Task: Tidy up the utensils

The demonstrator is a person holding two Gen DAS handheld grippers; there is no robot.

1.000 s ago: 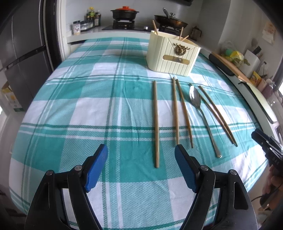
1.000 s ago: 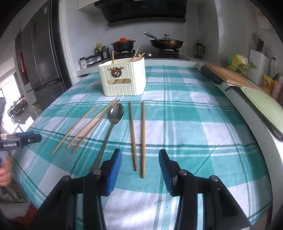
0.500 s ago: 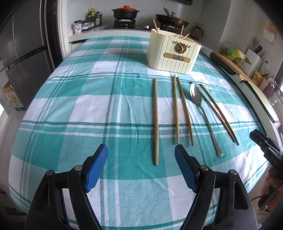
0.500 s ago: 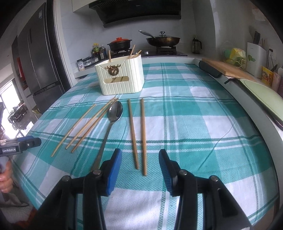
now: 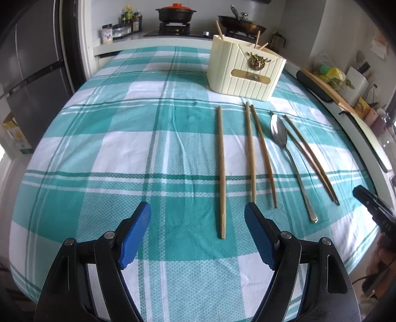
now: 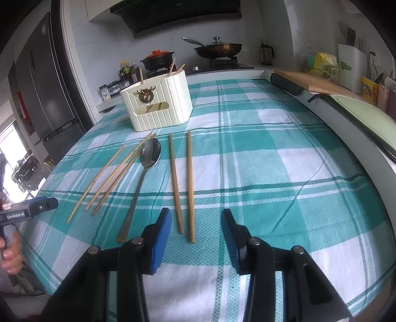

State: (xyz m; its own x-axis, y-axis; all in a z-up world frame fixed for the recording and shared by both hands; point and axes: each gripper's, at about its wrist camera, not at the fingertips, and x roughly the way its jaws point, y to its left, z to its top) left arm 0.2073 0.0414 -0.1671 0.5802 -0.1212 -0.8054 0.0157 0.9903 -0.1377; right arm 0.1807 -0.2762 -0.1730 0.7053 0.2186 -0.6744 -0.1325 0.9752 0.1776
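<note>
Several wooden chopsticks and a metal spoon (image 5: 279, 135) lie in a row on the teal plaid tablecloth (image 5: 123, 138), in front of a cream utensil holder (image 5: 243, 70) that has a few chopsticks standing in it. My left gripper (image 5: 198, 223) is open and empty, low over the cloth, with the leftmost chopstick (image 5: 221, 171) ending between its pads. My right gripper (image 6: 196, 231) is open and empty, with the near ends of two chopsticks (image 6: 183, 183) between its pads. The spoon (image 6: 146, 168) and holder (image 6: 157, 104) show in the right wrist view too.
A stove with a red-lidded pot (image 5: 177, 13) and a pan (image 6: 217, 48) stands behind the table. A cutting board (image 6: 304, 80) and a pale green board (image 6: 366, 116) lie along the right counter. A dark fridge (image 6: 42, 81) is at the left.
Both grippers have drifted slightly closer to the table; the right view has tilted and shifted a little. The utensils have not moved.
</note>
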